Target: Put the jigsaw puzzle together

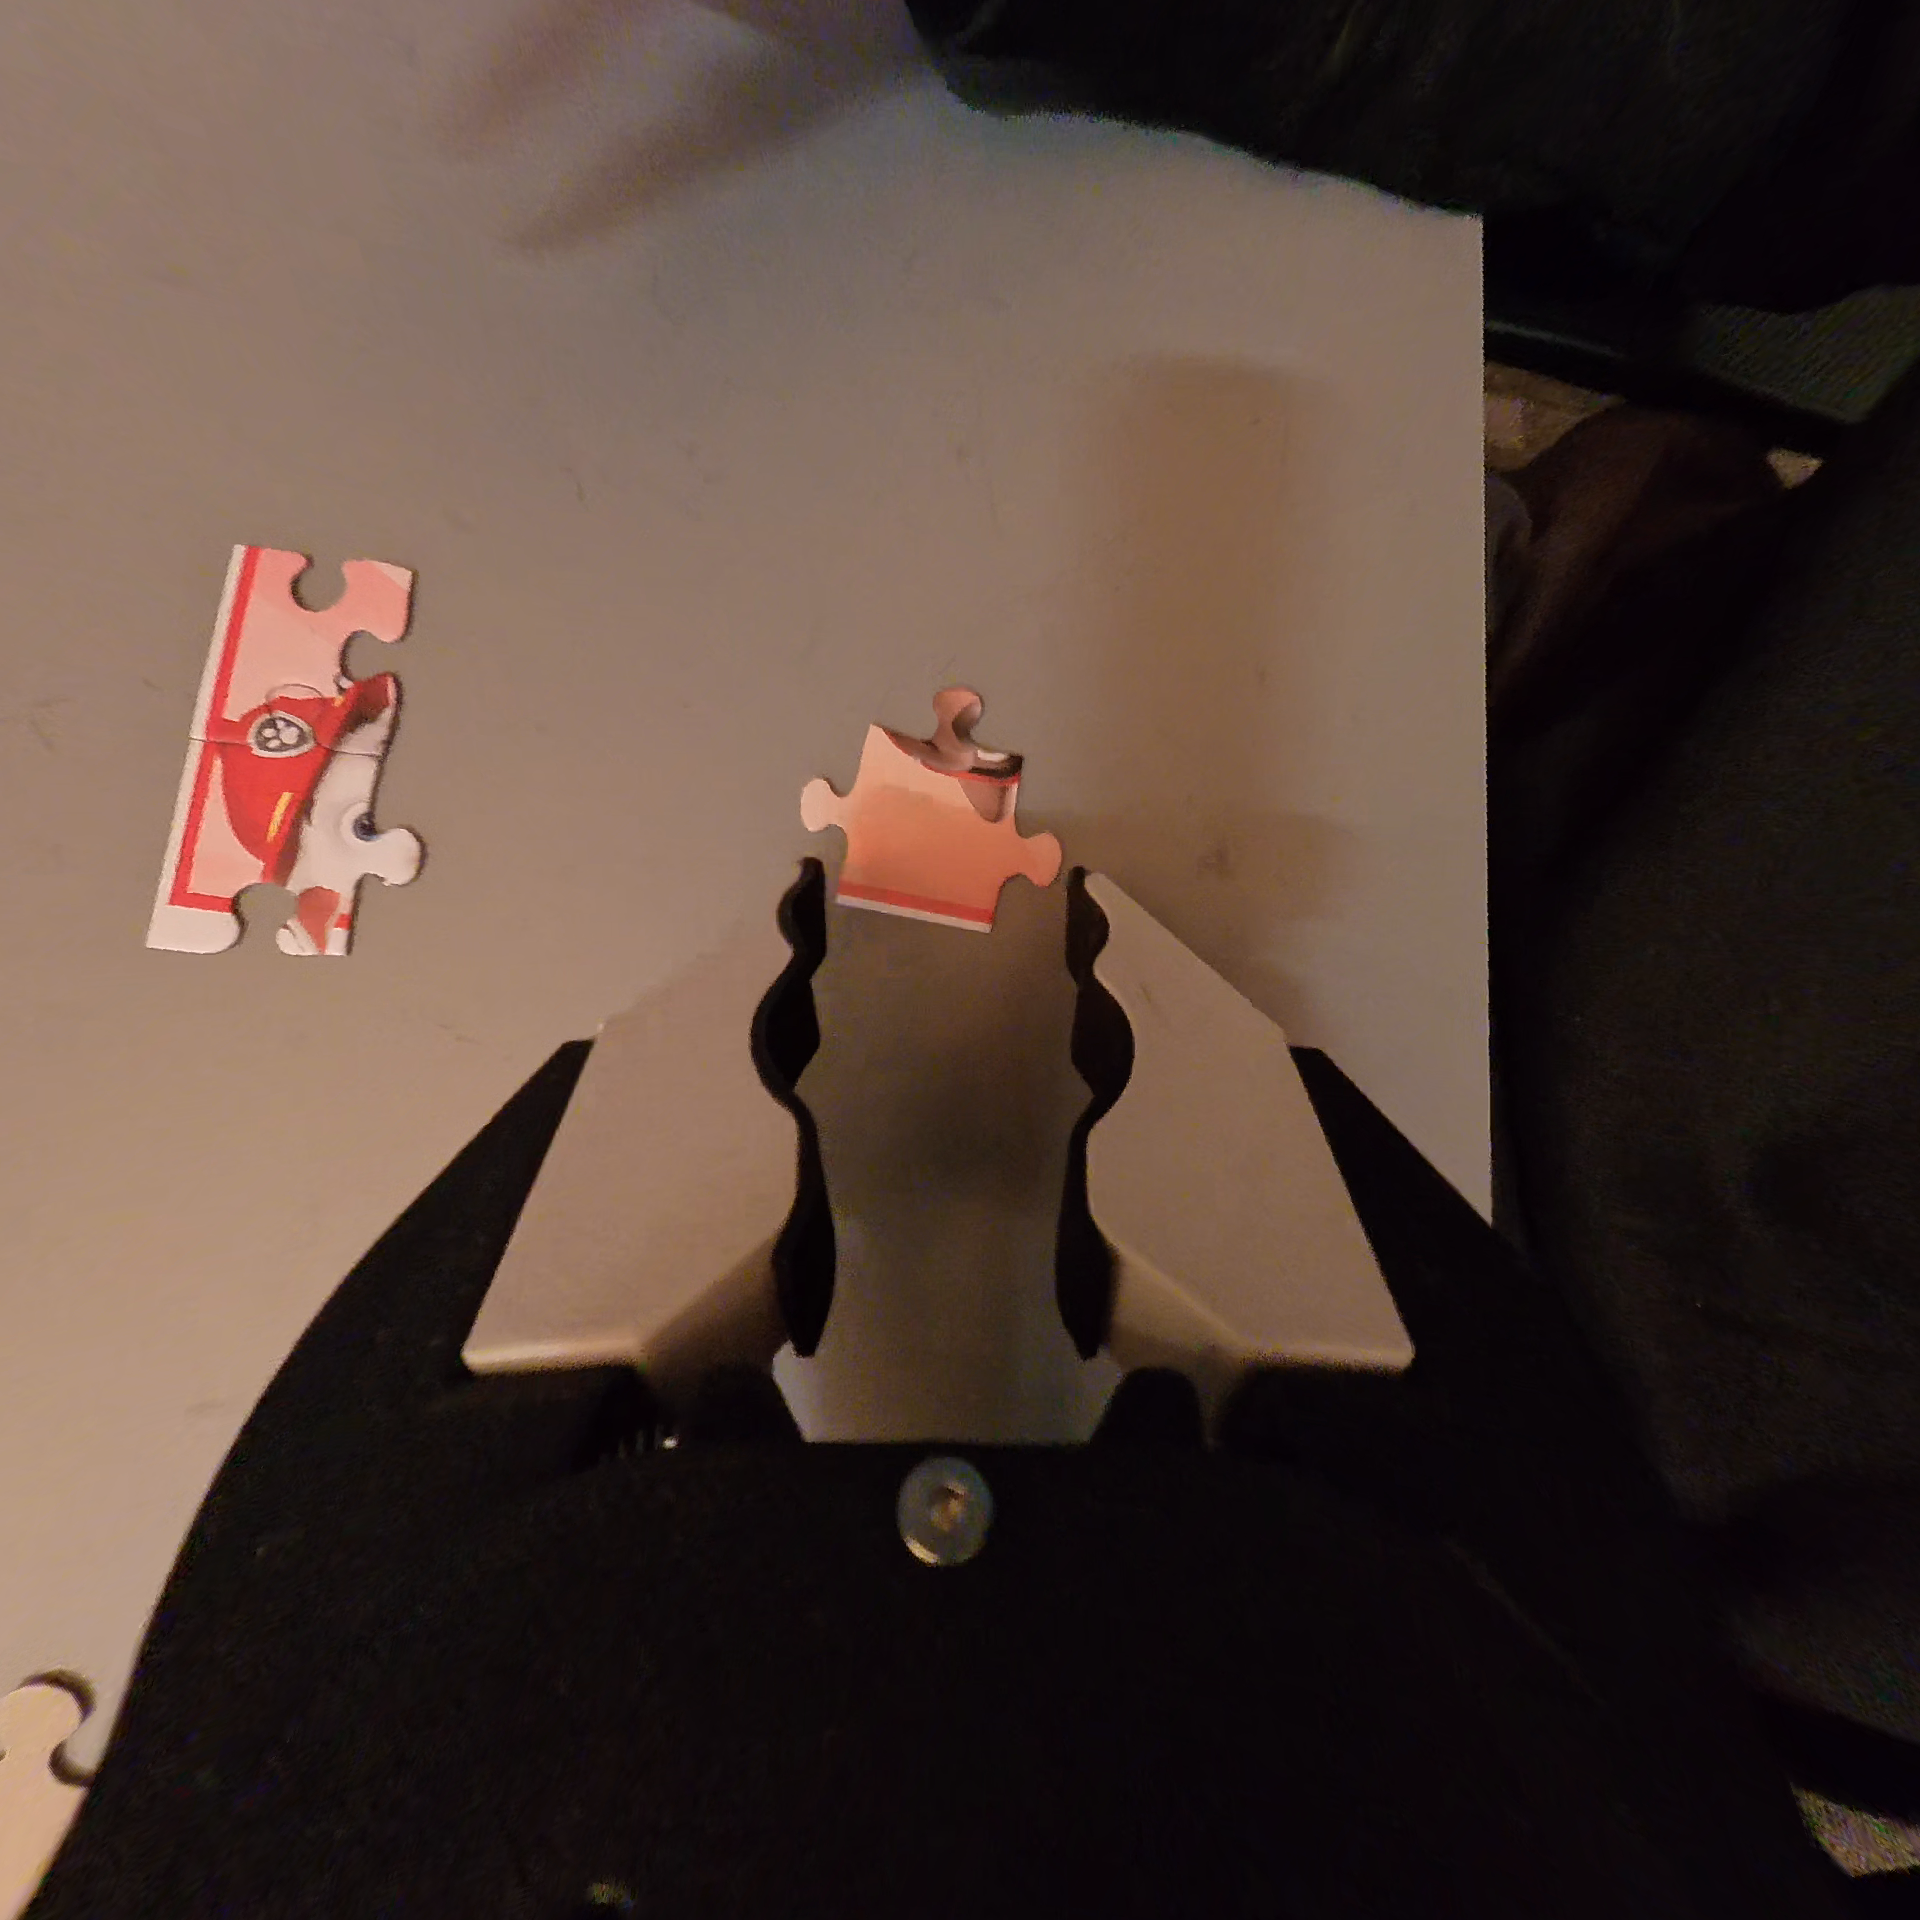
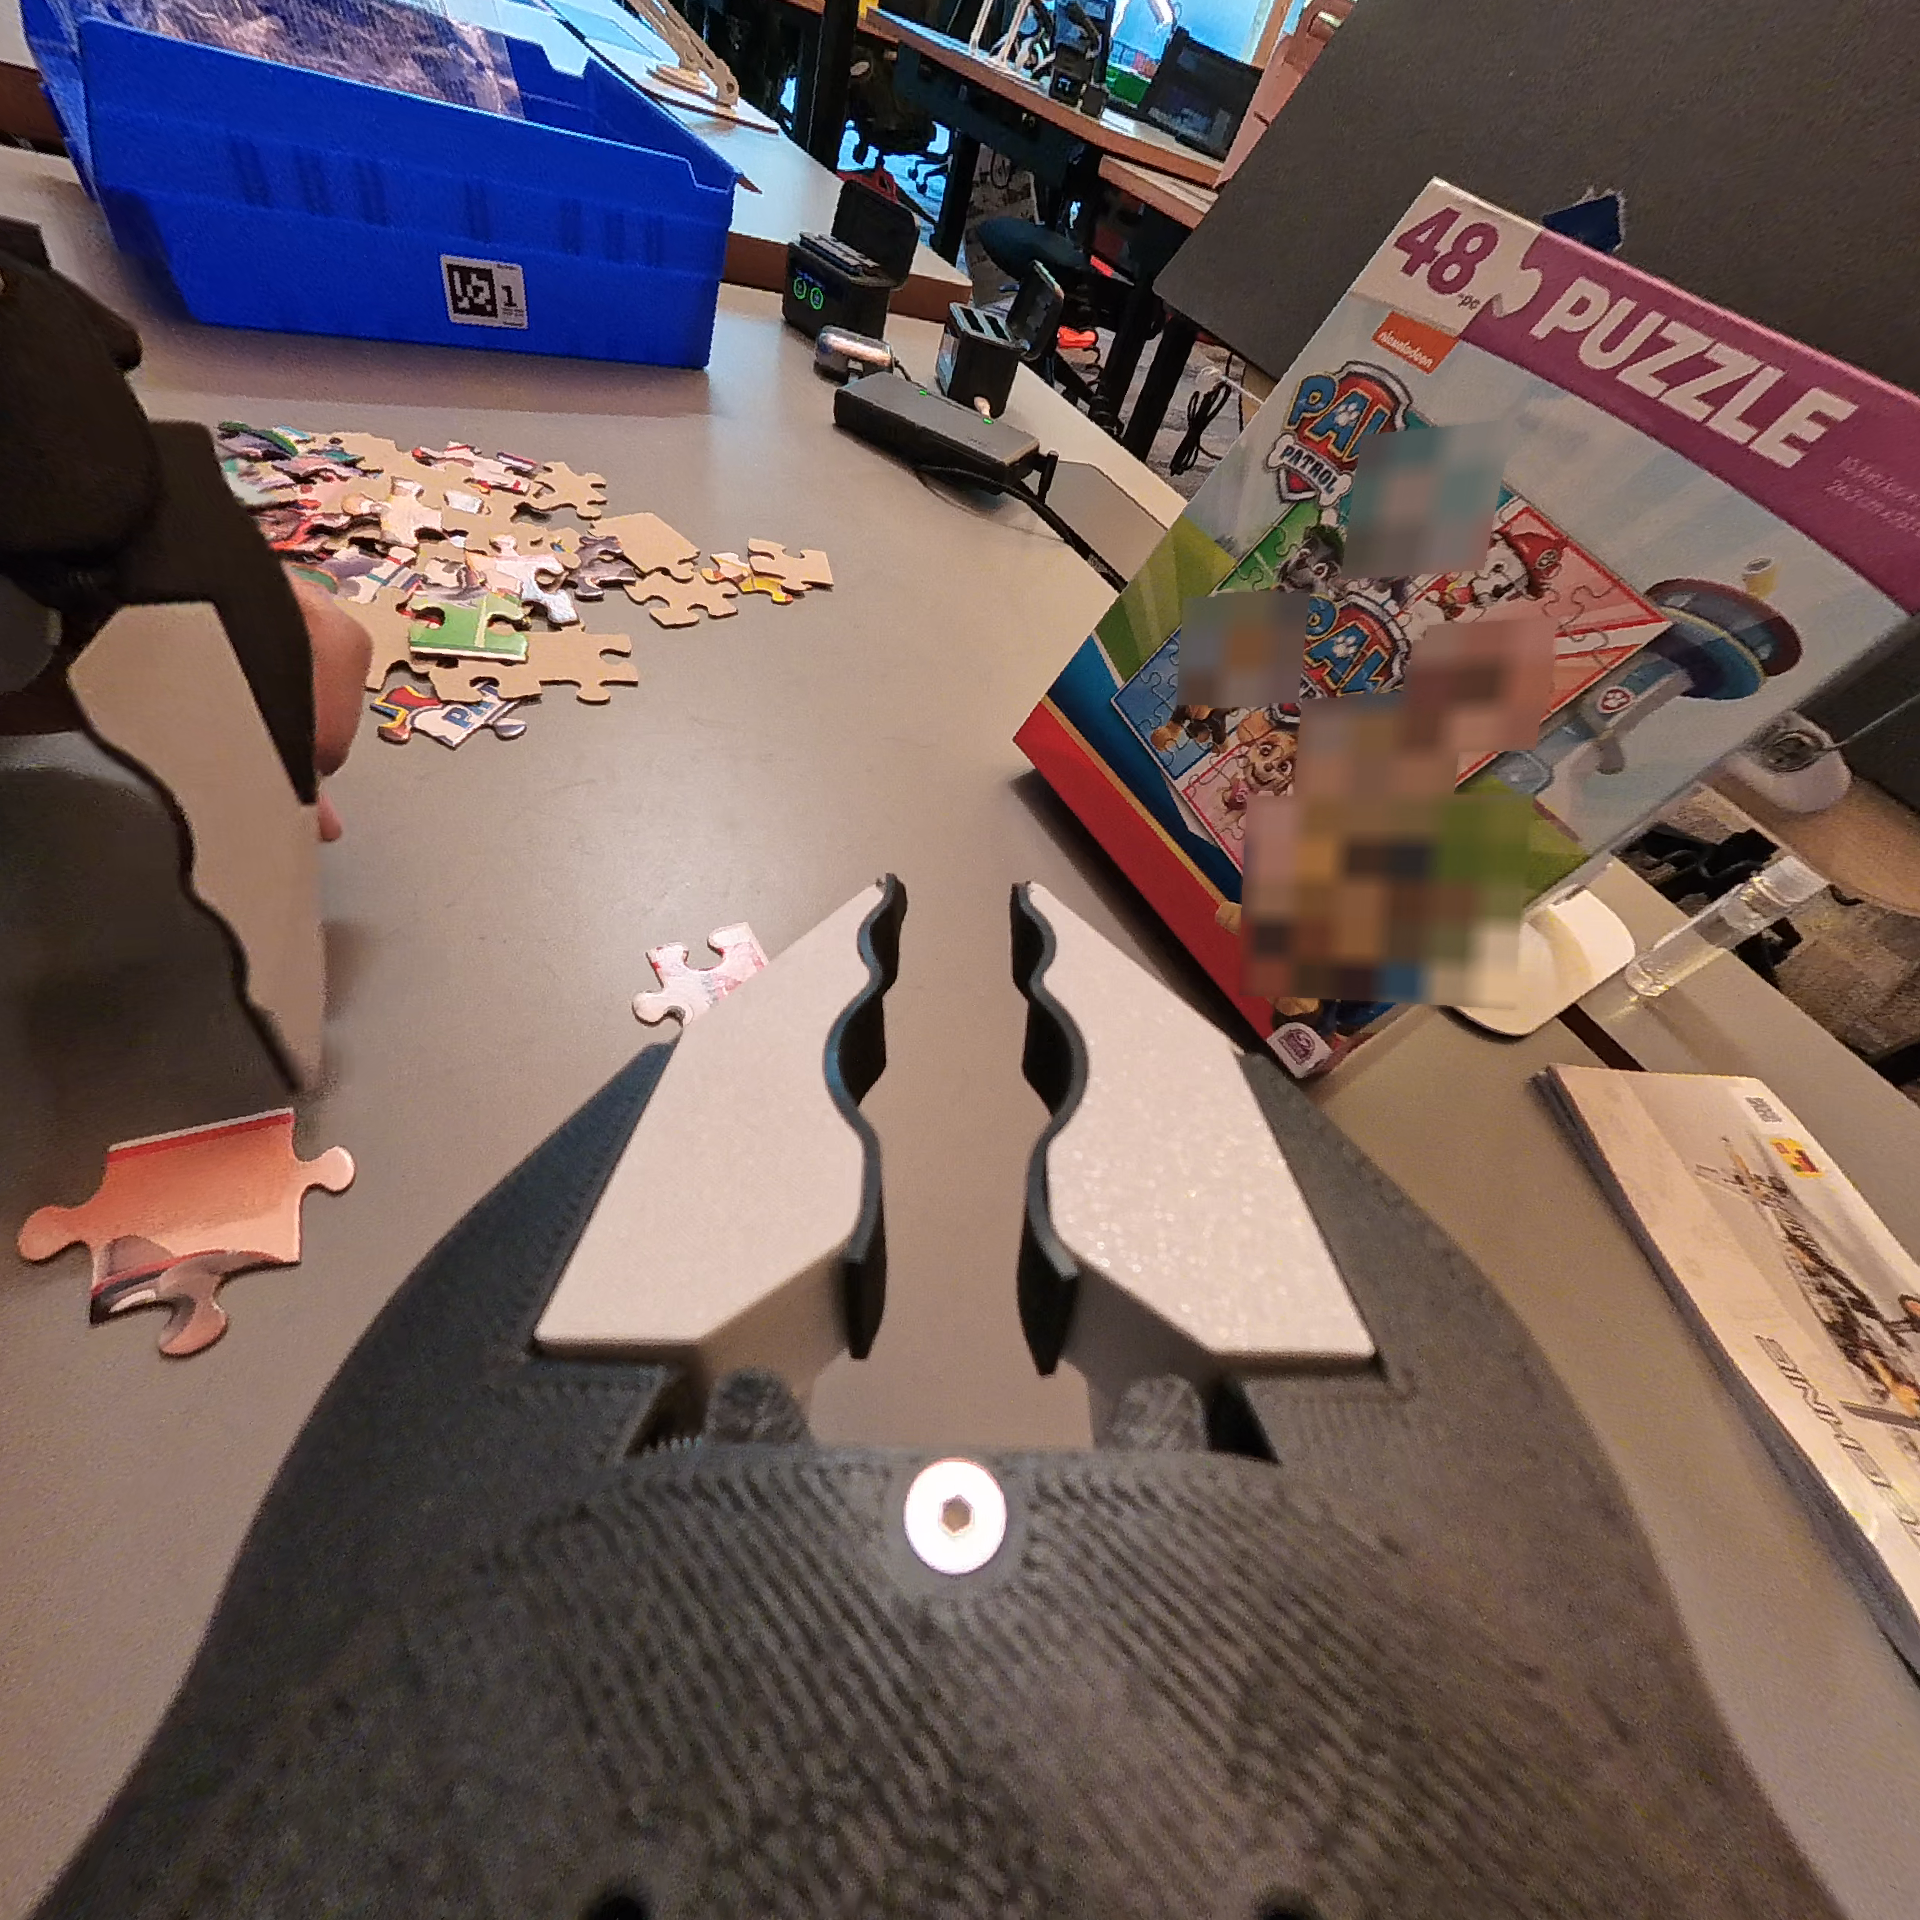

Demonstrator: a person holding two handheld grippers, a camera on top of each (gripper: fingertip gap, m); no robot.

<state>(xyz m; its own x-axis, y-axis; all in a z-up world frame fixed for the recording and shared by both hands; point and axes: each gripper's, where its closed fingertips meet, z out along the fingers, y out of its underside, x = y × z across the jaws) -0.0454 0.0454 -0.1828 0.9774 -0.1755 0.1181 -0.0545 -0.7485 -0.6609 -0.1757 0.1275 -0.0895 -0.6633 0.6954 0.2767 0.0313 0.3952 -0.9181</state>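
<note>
Black gripper bodies fill the bottom of both wrist views, each with a silver screw and two grey fingers with wavy black pads.

Left gripper is released: its fingers stand well apart over the grey table, and the pads press on nothing. A pink puzzle piece with a red and white stripe along its near edge lies flat on the table at the fingertips, its near edge between them; a gap shows between its right knob and the right pad, and whether the left pad touches it cannot be told. Off to the left, well apart, lies a joined pair of pieces printed in red and white. A pale piece peeks in at the bottom left corner. The table's right edge runs just beside the right finger, with dark shapes beyond it.

Right gripper is also released, its fingers a narrower gap apart with only bare table between the pads. A small white and red piece lies just beside its left finger, partly hidden by it. Farther left, the same pink piece lies on the table below the left gripper seen from the side. Behind, a heap of loose pieces sits near a blue bin. A puzzle box stands tilted at right, and a booklet lies at the right edge.
</note>
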